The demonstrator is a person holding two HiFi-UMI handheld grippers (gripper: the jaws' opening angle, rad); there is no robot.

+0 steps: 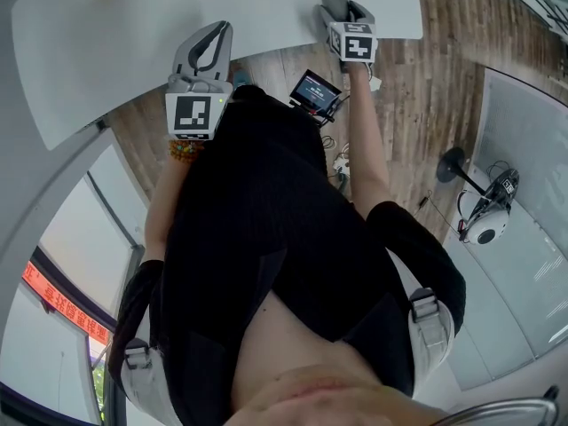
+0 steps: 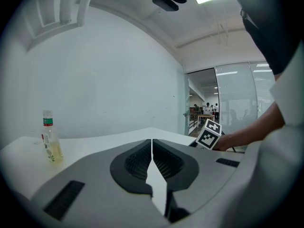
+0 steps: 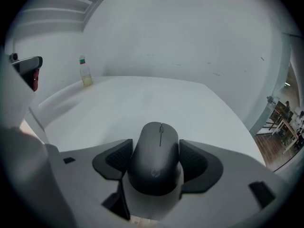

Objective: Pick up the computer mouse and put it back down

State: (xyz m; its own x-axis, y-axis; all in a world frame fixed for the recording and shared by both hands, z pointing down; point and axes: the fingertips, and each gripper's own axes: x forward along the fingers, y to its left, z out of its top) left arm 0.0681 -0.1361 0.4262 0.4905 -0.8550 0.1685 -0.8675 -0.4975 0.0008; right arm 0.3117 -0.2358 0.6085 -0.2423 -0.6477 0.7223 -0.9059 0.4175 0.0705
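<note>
A dark grey computer mouse [image 3: 154, 160] sits between the black pads of my right gripper [image 3: 155, 146], which is shut on its two sides. In the head view the mouse [image 1: 335, 1] shows at the near edge of the white table [image 1: 177, 16], held in the right gripper [image 1: 342, 9]. I cannot tell if the mouse rests on the table or hangs just above it. My left gripper [image 2: 152, 148] is shut with nothing in it, only a thin slit between its pads. It hovers at the table's near edge [image 1: 211, 47], left of the right one.
A small bottle of yellow liquid [image 2: 51, 144] stands at the table's far left [image 3: 85, 72]. A small screen with cables [image 1: 315, 91] lies on the wooden floor below the table edge. A stand and a round device [image 1: 486, 213] are on the floor at right.
</note>
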